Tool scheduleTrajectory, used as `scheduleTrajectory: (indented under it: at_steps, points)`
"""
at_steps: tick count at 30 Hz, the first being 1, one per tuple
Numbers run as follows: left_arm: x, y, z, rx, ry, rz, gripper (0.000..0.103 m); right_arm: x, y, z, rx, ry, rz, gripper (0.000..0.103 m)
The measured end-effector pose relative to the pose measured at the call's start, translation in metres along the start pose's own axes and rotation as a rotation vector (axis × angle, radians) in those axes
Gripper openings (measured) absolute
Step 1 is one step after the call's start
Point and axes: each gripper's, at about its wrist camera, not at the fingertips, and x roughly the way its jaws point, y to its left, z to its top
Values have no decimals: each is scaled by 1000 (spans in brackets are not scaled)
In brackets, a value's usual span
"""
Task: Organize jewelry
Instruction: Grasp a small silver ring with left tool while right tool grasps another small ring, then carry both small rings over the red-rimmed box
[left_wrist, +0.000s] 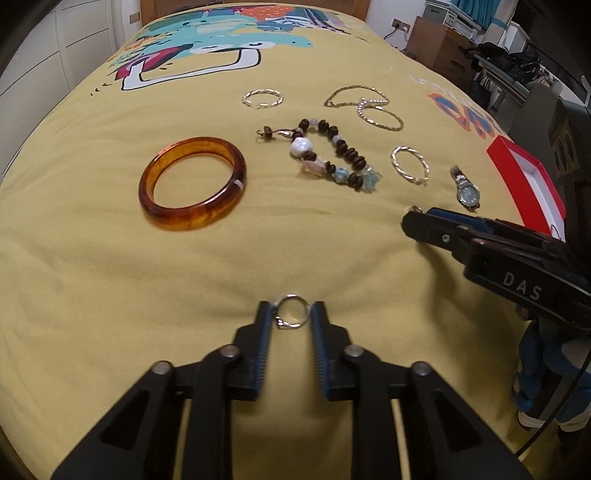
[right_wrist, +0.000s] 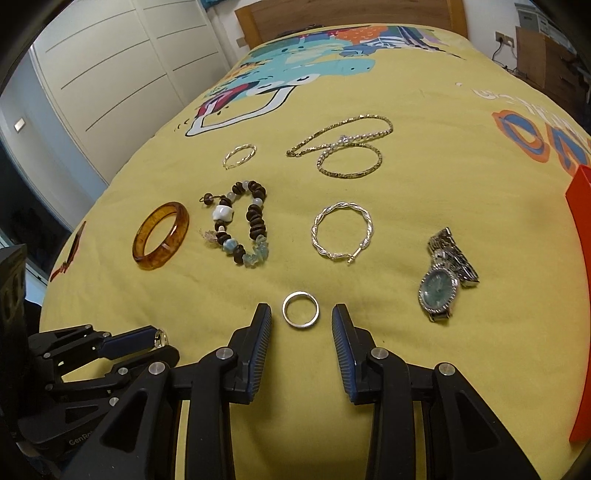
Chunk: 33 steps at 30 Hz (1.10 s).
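My left gripper (left_wrist: 291, 314) clenched on thin silver ring (left_wrist: 290, 311), small setting at its lower left, bottom centre of left view. My right gripper (right_wrist: 301, 315) released, pads straddling plain silver band (right_wrist: 300, 309) flat on yellow bedspread (right_wrist: 443, 184), not touching. Amber bangle (right_wrist: 161, 236), beaded bracelet (right_wrist: 236, 225), watch (right_wrist: 441, 284) beyond.

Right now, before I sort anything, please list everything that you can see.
Bangle: 1, amber, left
Beaded bracelet: 1, brown-white-blue, centre
Twisted hoops: 2, silver, near and far
Chains: tangled, gold, far
Watch: 1, silver, right
Box: 1, red, right edge
Band ring: 1, silver, between right fingertips
Thin ring: 1, silver, in left gripper
Bedspread: yellow, underneath
Left gripper: black, gripping thin ring
Right gripper: black, open
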Motion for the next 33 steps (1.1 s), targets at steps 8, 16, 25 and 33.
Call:
scheduleTrajectory:
  at_steps: [8,16,25,33]
  points:
    - [-7,-1,-2,-8,-7,15,19,0,6,2,-25,-3,-17,20]
    - [-28,-9,-8,-13,-21,17,19,-44,1,-9,-8,-52,4,20]
    - [-51,-53,-11,31,-36,-42,19,-120,-30,-33,45,-134,-28,20]
    - [-52,-135,4,134,-34,-140,19,-180,-105,-61,133,-177,-141,20]
